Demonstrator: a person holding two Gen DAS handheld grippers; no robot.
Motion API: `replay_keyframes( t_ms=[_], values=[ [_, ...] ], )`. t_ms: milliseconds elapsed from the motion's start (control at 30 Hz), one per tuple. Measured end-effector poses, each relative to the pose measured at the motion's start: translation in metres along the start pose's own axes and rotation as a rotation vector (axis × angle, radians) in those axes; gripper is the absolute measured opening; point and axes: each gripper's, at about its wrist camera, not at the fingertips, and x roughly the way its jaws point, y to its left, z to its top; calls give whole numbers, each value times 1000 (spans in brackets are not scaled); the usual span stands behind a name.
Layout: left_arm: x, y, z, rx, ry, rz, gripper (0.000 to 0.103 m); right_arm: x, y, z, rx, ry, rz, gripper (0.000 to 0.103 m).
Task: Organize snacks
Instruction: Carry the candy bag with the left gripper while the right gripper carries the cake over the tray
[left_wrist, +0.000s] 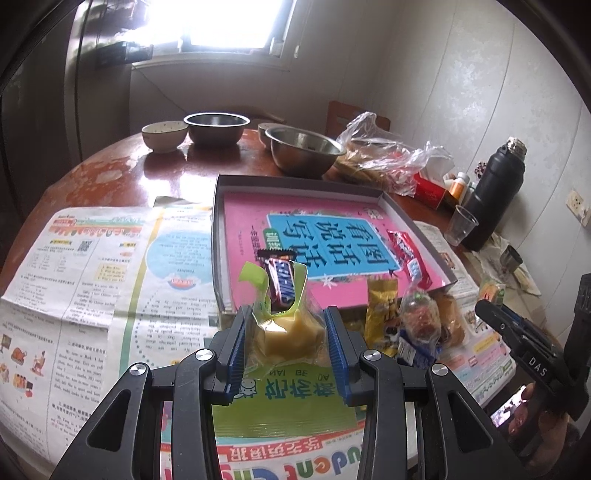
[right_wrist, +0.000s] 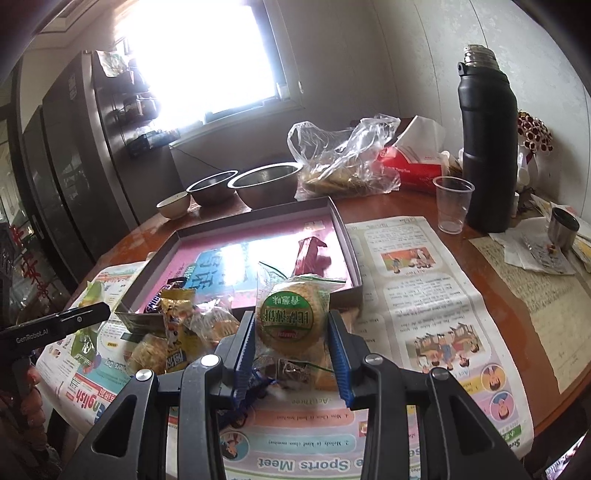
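My left gripper (left_wrist: 287, 343) is shut on a yellow cake in a clear and green wrapper (left_wrist: 286, 334), held above the newspaper. Beyond it lies a shallow box (left_wrist: 421, 225) lined with a pink book cover, with a Snickers bar (left_wrist: 281, 282) at its near edge and a red wrapped bar (left_wrist: 408, 258) inside on the right. My right gripper (right_wrist: 291, 341) is shut on a round cracker pack with a green label (right_wrist: 291, 317). A pile of loose snacks (right_wrist: 177, 332) lies on the paper left of it, before the box (right_wrist: 345, 236).
Steel bowls (left_wrist: 304, 149) and a small white bowl (left_wrist: 164, 134) stand behind the box. A plastic bag (right_wrist: 343, 158), red tissue box (right_wrist: 410, 166), clear cup (right_wrist: 452, 203) and tall black flask (right_wrist: 485, 144) crowd the back right. Newspaper (left_wrist: 74, 280) covers the round table.
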Motion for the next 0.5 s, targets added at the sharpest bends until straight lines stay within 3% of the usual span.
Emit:
replay_keyframes(
  t_ms=[500],
  values=[
    [5,-18,22,12,-38,-38,40,-1,-3,14,-11,-31,-12,38]
  ],
)
